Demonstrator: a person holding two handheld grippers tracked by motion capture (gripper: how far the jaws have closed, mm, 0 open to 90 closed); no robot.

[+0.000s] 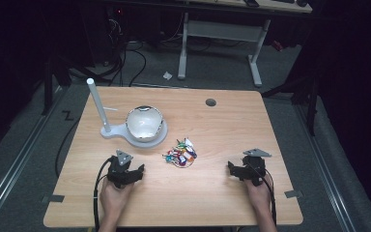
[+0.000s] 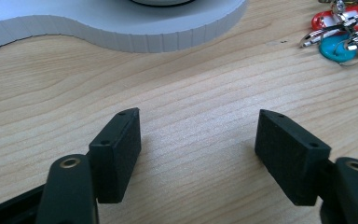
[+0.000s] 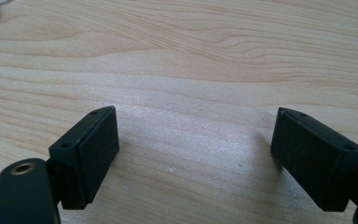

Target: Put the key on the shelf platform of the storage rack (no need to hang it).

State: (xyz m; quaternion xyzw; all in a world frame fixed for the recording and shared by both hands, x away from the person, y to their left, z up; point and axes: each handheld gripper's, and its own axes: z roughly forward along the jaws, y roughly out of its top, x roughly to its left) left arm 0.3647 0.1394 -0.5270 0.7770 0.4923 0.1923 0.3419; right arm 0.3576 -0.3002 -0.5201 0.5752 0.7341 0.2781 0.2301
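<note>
A heap of coloured key tags on metal rings (image 1: 181, 153) lies in the middle of the wooden table (image 1: 212, 125); its red and teal tags (image 2: 340, 32) show at the top right of the left gripper view. My left gripper (image 1: 137, 170) rests on the table to the left of the heap, open, with bare wood between its jaws (image 2: 198, 135). My right gripper (image 1: 232, 168) rests to the right of the heap, open too, with nothing between its jaws (image 3: 193, 135).
A white stand (image 1: 113, 131) with an upright post (image 1: 98, 104) carries a shiny bowl (image 1: 145, 123) behind the left gripper; its base edge (image 2: 135, 39) shows close ahead. A round cable hole (image 1: 210, 102) sits near the far edge. Desk legs and cables stand beyond the table.
</note>
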